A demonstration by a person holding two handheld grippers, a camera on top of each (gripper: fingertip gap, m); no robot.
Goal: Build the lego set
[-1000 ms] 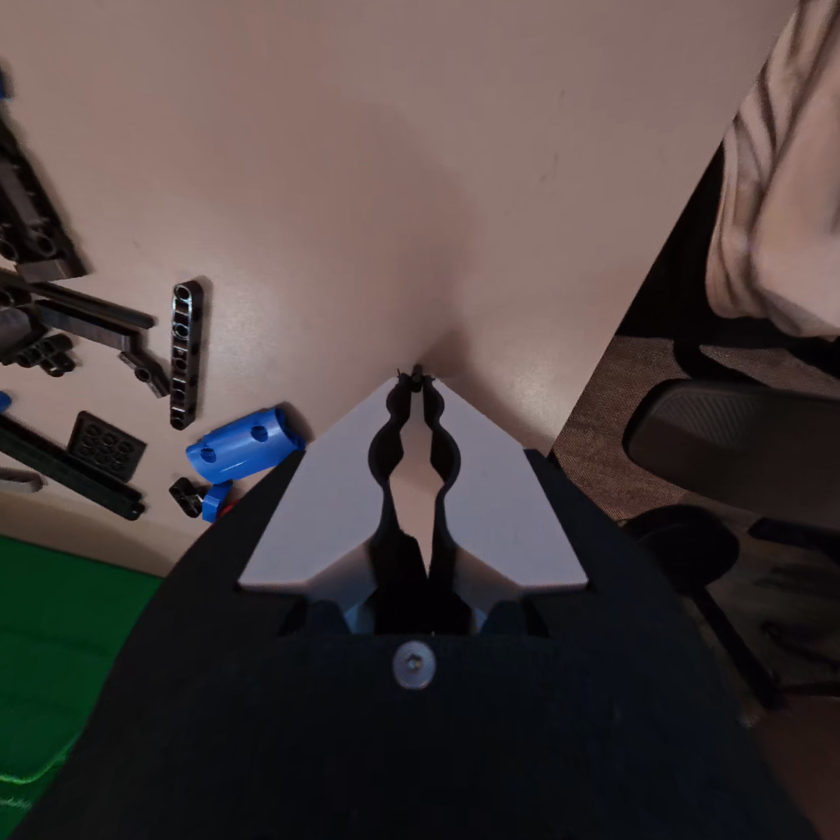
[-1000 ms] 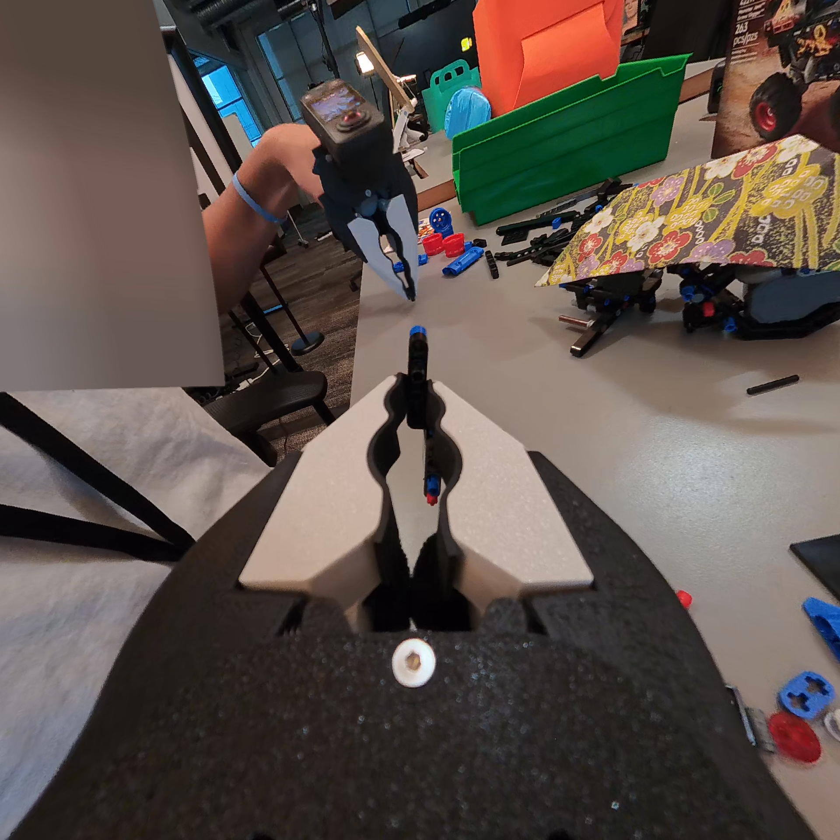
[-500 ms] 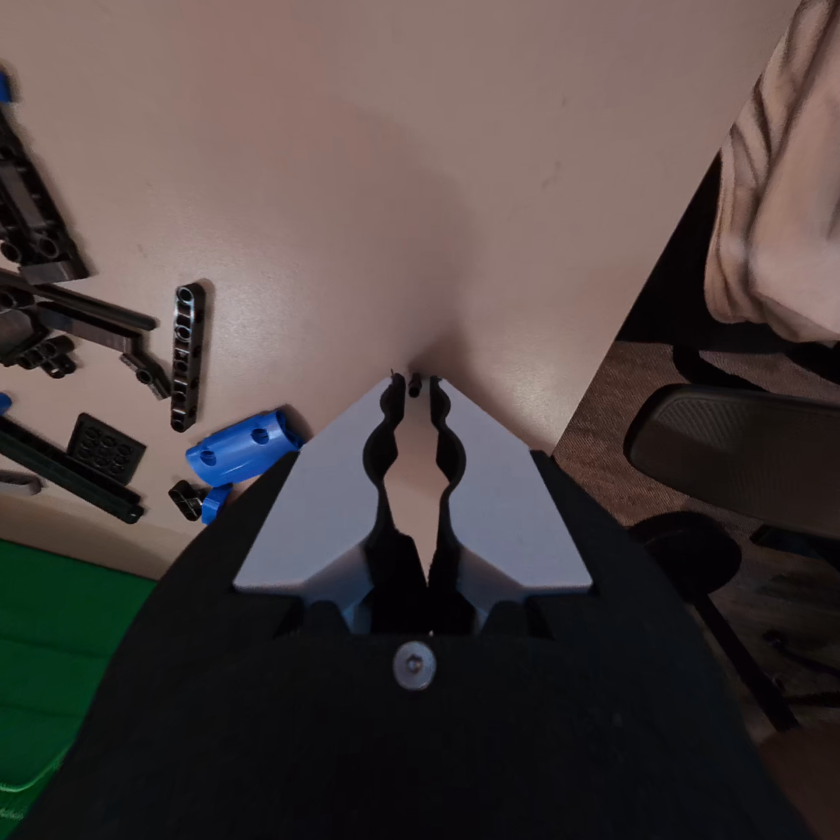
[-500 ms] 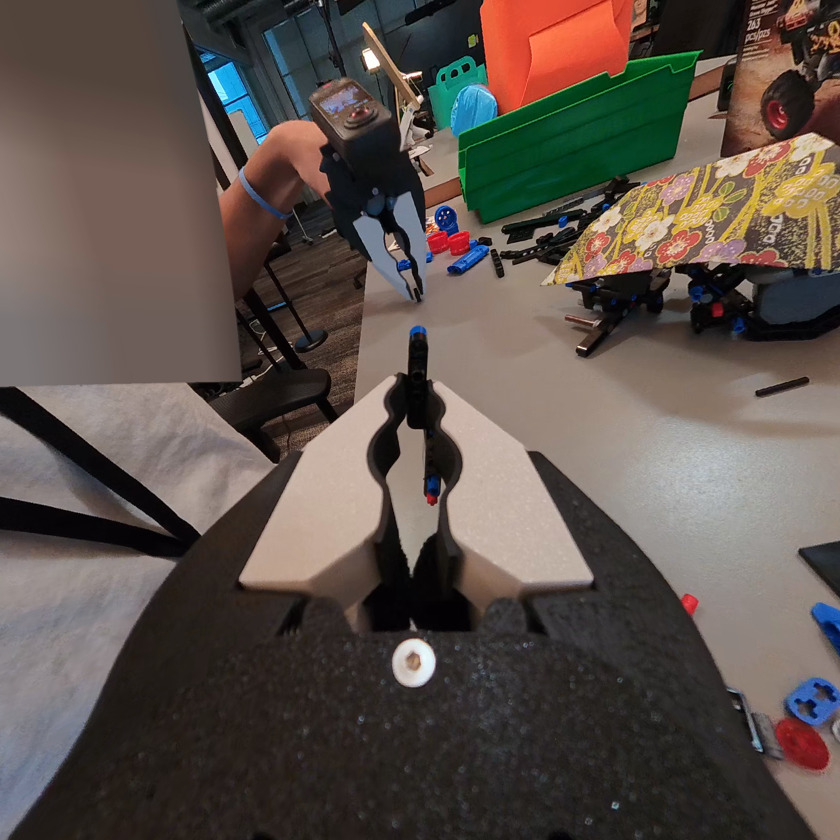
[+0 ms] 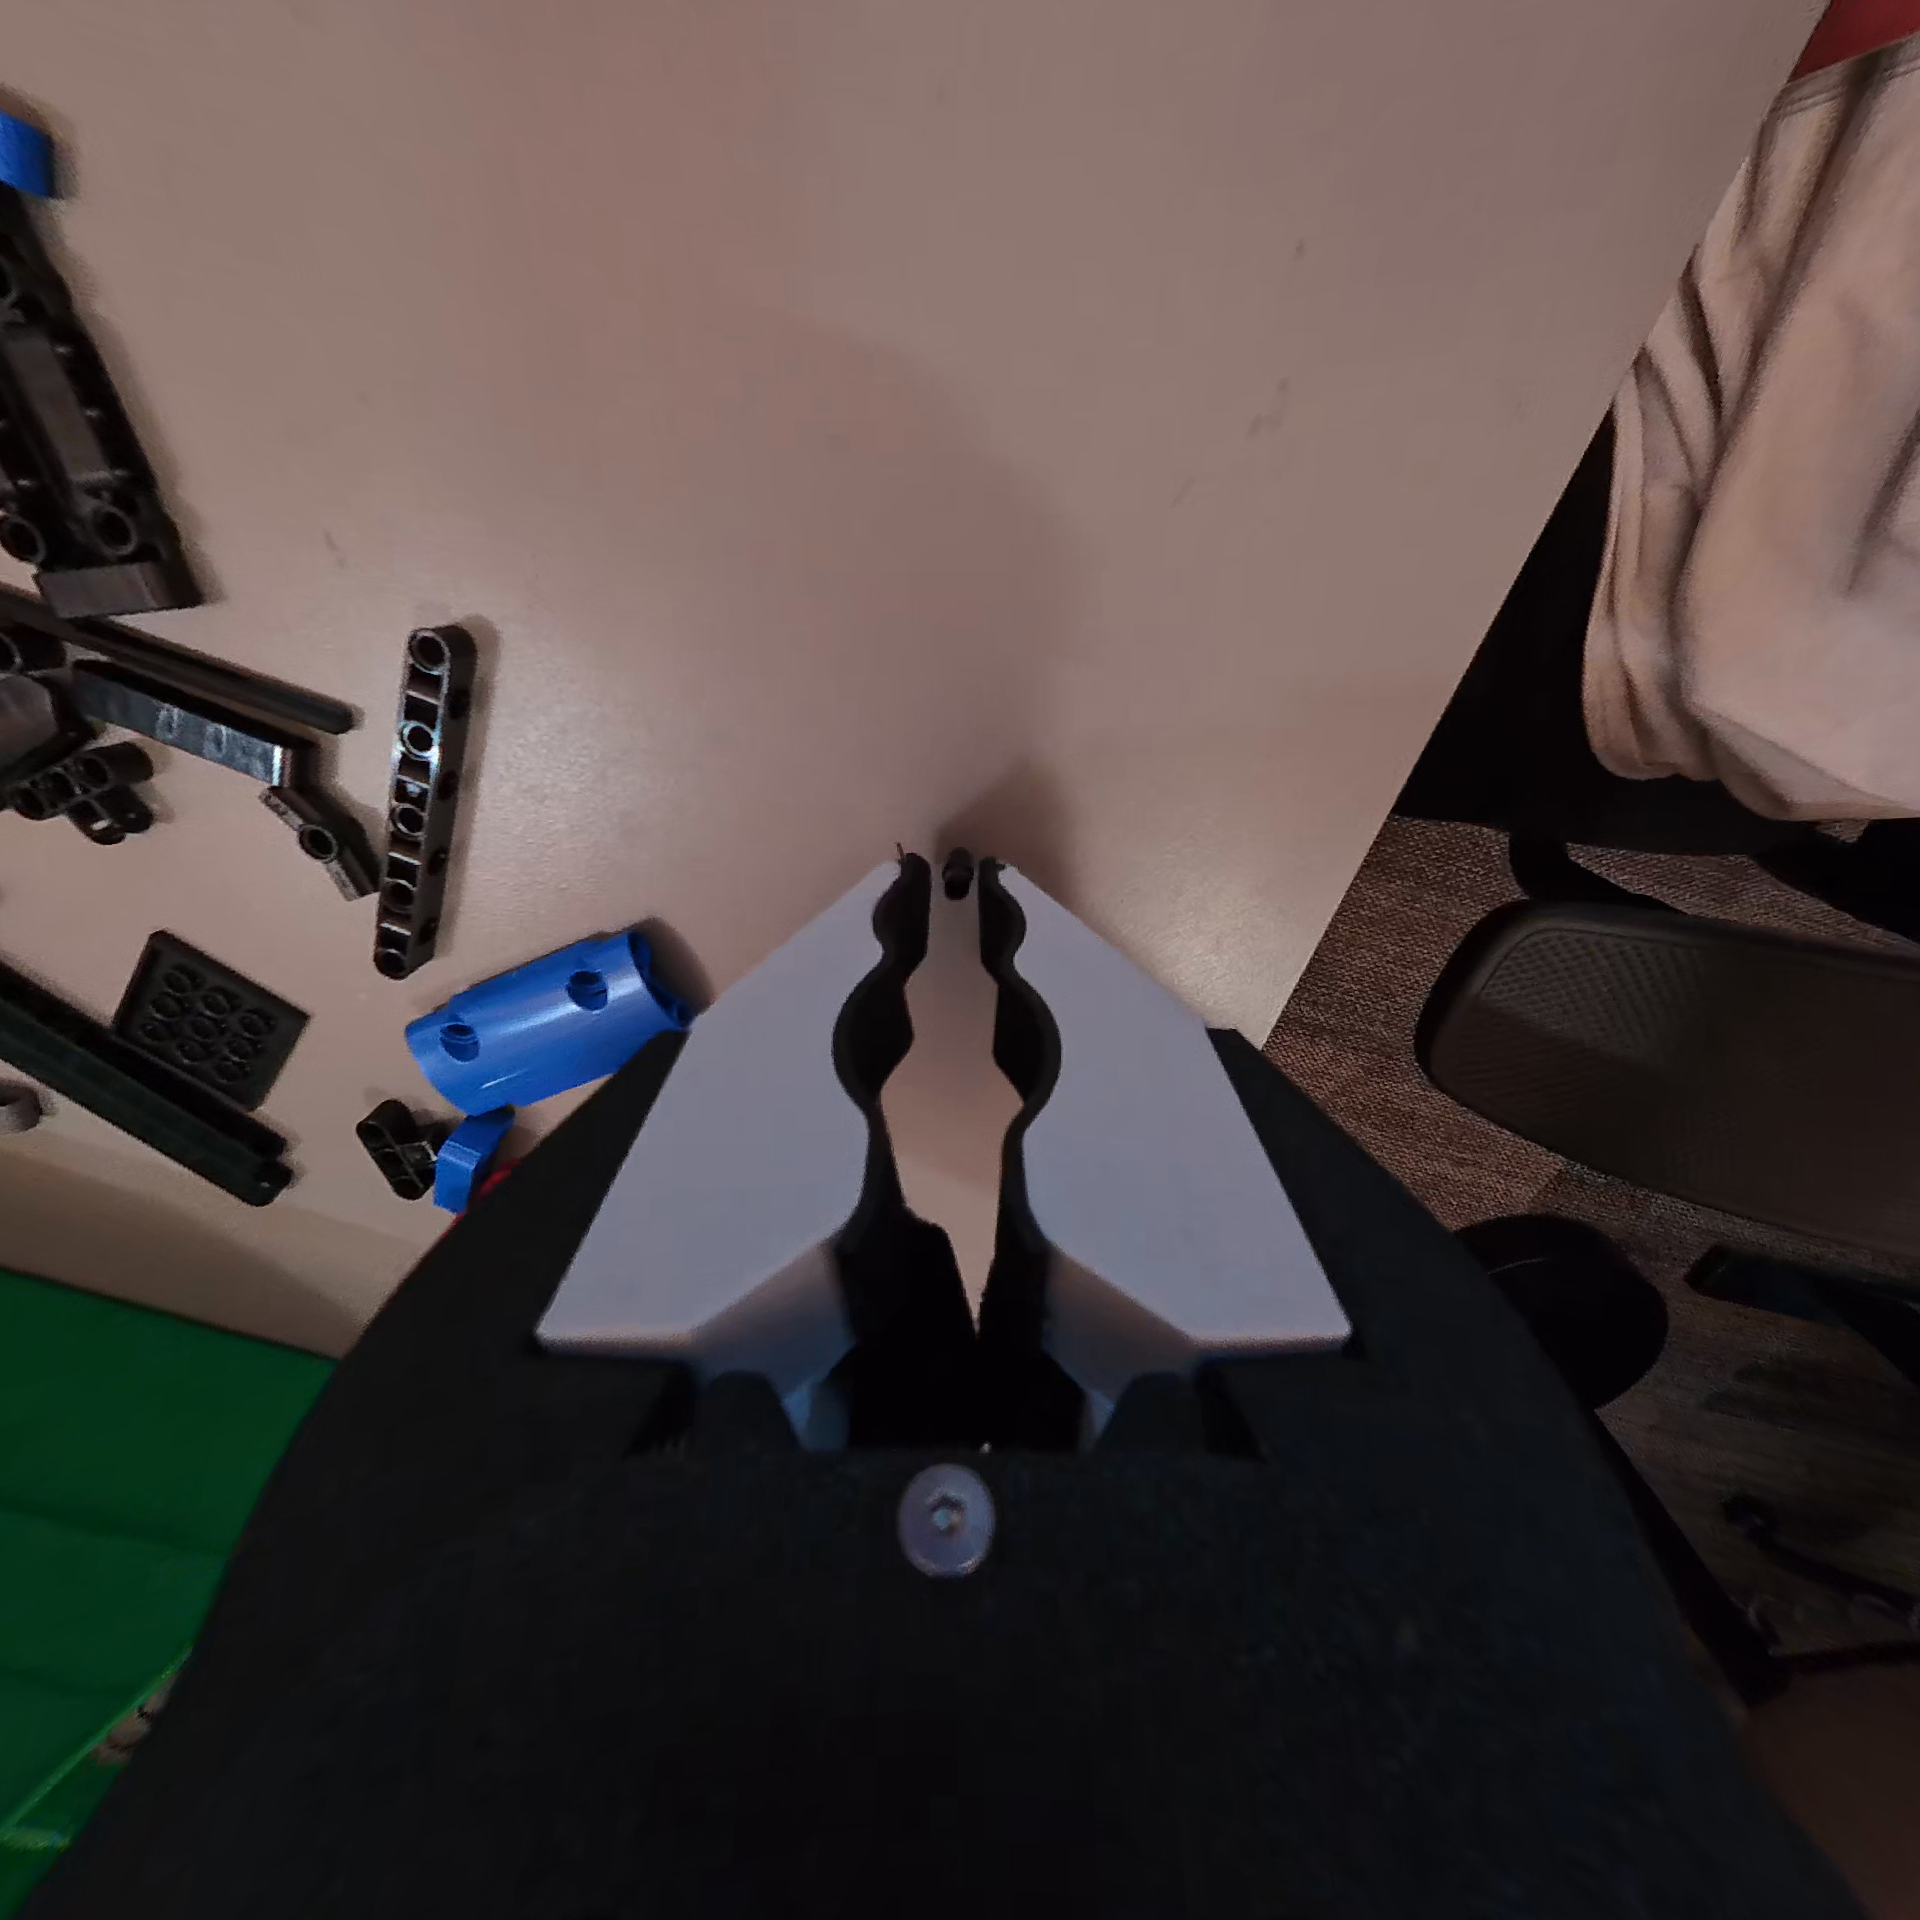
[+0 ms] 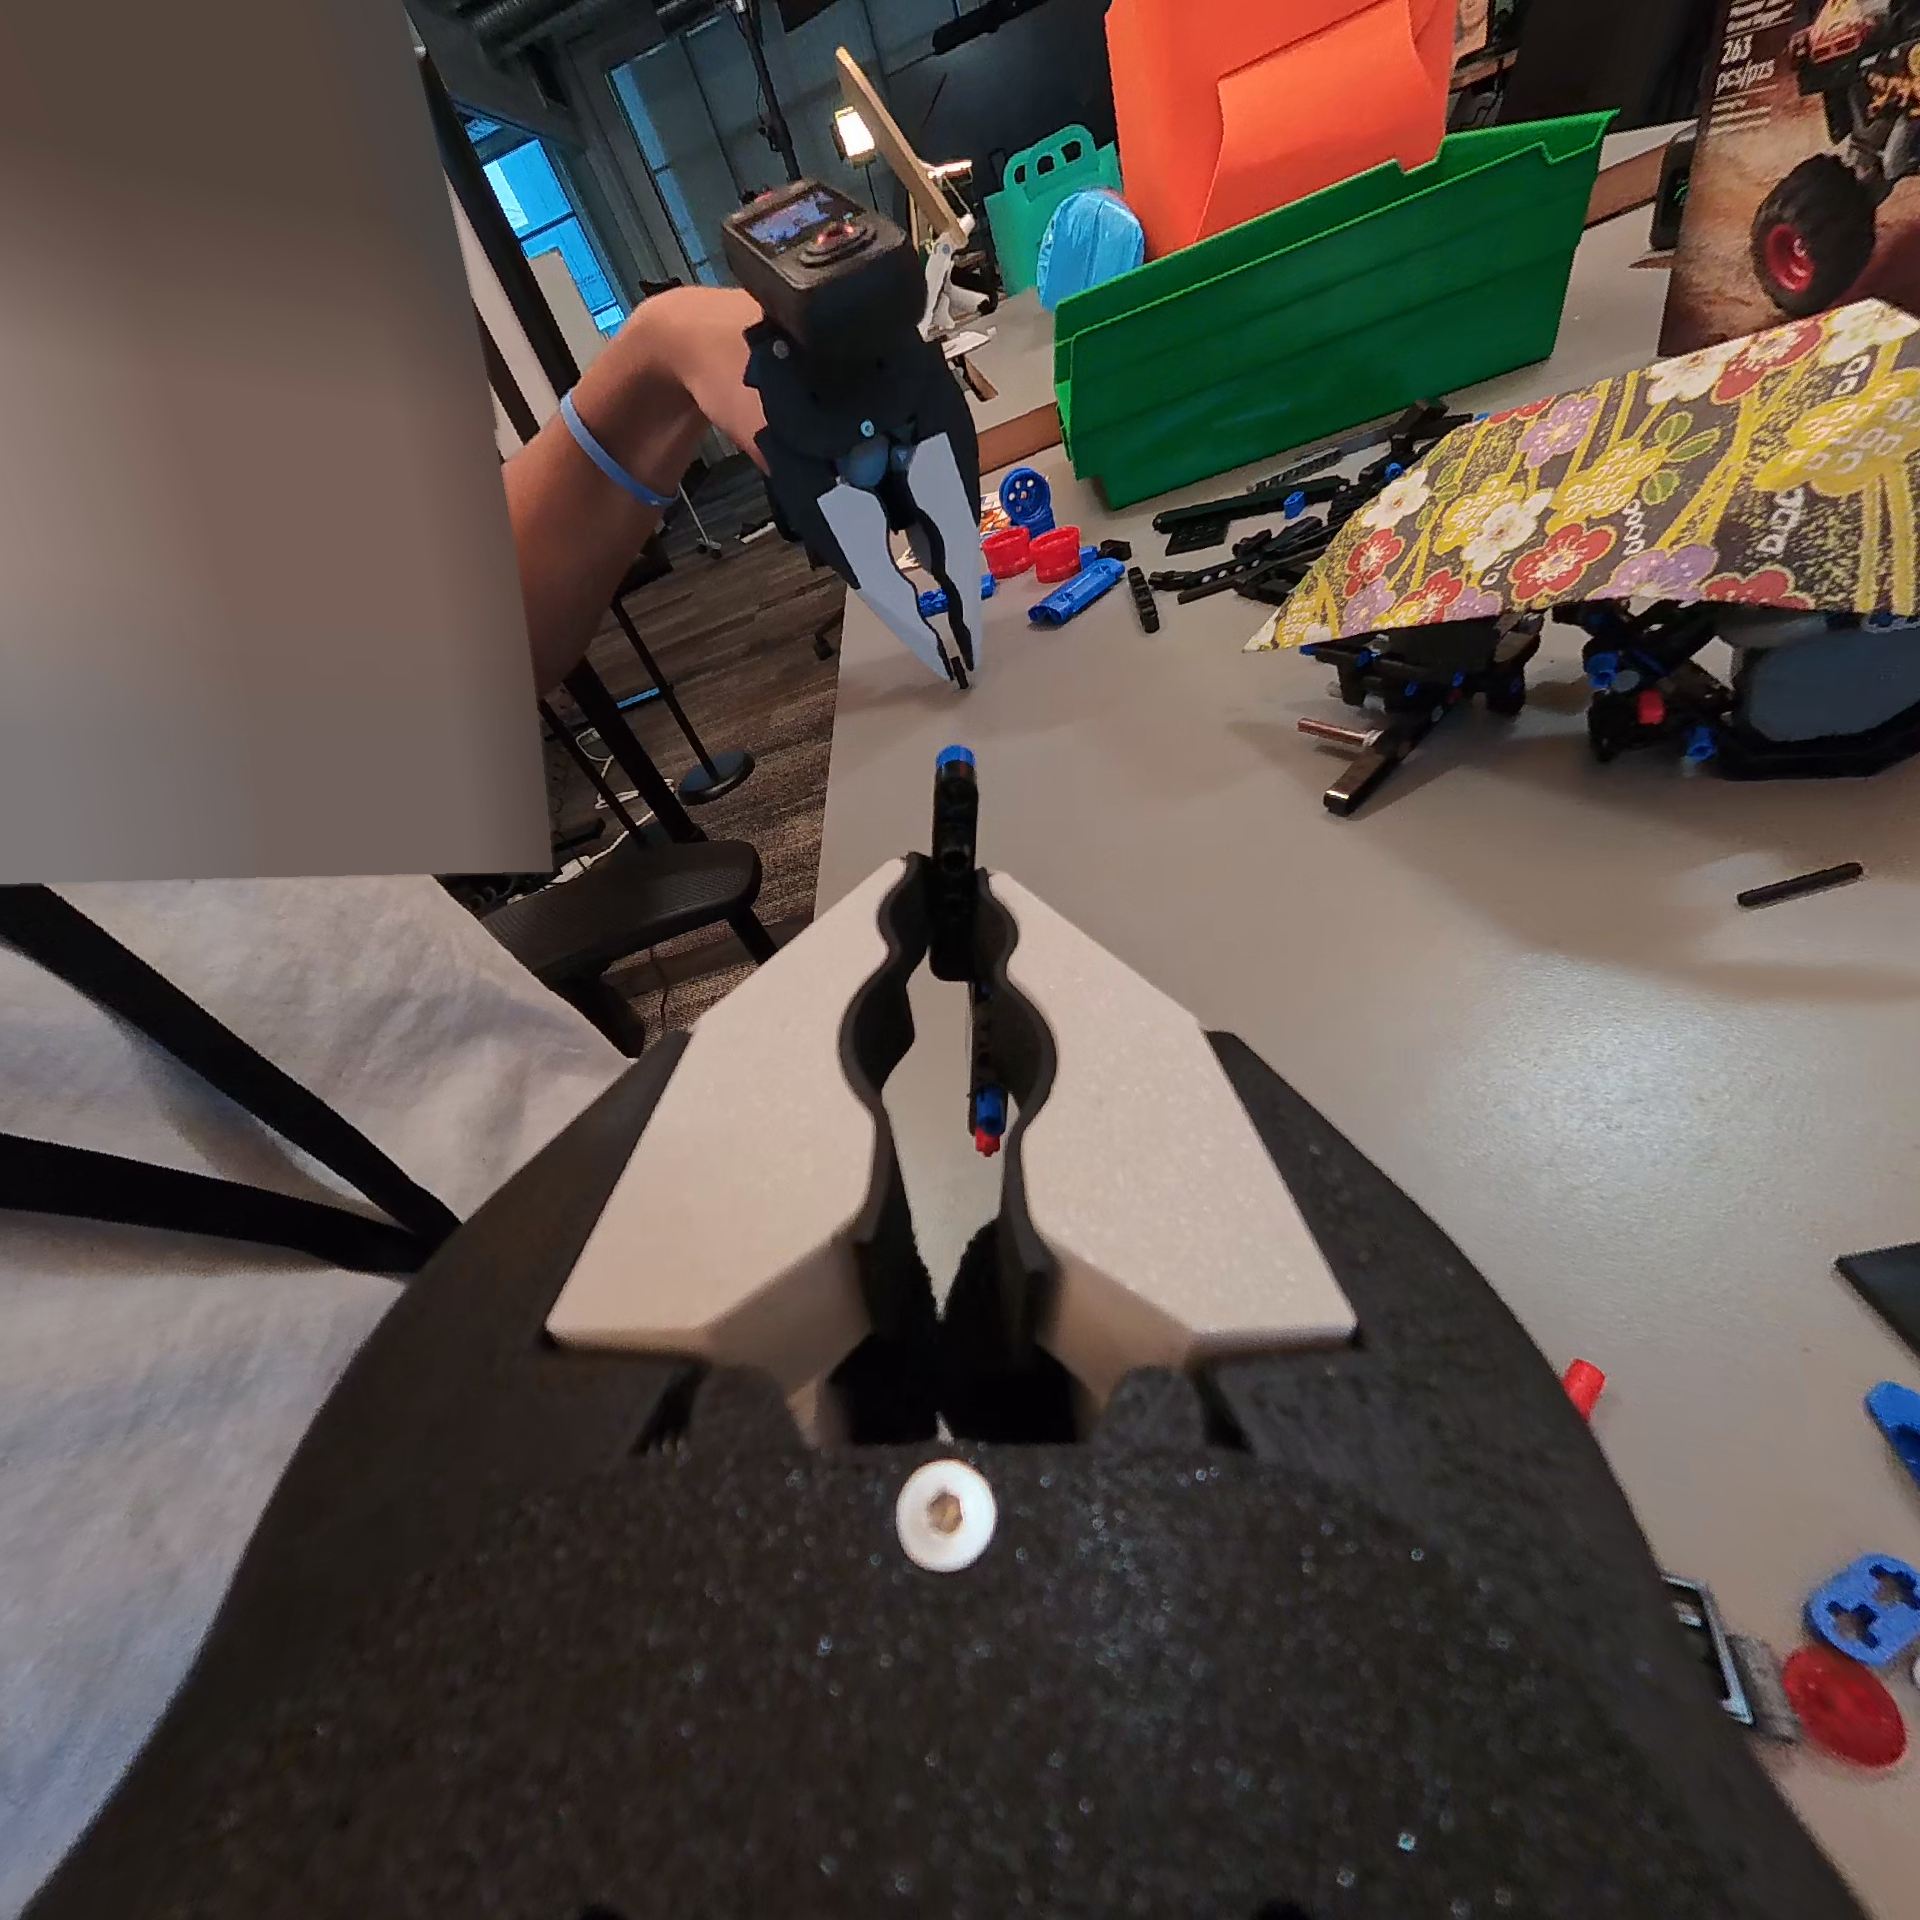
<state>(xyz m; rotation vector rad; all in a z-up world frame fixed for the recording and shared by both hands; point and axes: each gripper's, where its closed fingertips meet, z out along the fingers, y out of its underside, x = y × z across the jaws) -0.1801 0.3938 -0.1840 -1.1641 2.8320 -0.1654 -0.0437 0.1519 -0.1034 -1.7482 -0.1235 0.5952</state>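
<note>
My left gripper [image 5: 951, 868] points down at the table with its jaws a little apart. A small black pin [image 5: 957, 875] stands on the table between its tips. The left gripper also shows in the right wrist view [image 6: 954, 665], with its tips at the table near the left edge. My right gripper [image 6: 951, 883] is shut on a black lego beam [image 6: 954, 831] that sticks up past the tips, with a blue pin on top and a blue and red pin at its lower end. The partly built vehicle [image 6: 1662, 707] lies under flowered paper [image 6: 1621, 488].
Left of the left gripper lie a blue curved part [image 5: 540, 1023], a black beam [image 5: 421, 800], a black plate [image 5: 213, 1013] and a green bin [image 5: 104, 1507]. The table edge and a chair [image 5: 1683, 1060] are at right. A black axle [image 6: 1797, 885] and red and blue bits [image 6: 1844, 1704] lie at right. Tip to tip, the grippers are about 30 centimetres apart. Between my right fingertips and the partly built vehicle [image 6: 1662, 707] there is roughly 20 centimetres.
My left gripper's jaws have opened from shut on the small black pin to a little apart around it. My right gripper still holds the beam and has barely moved.
</note>
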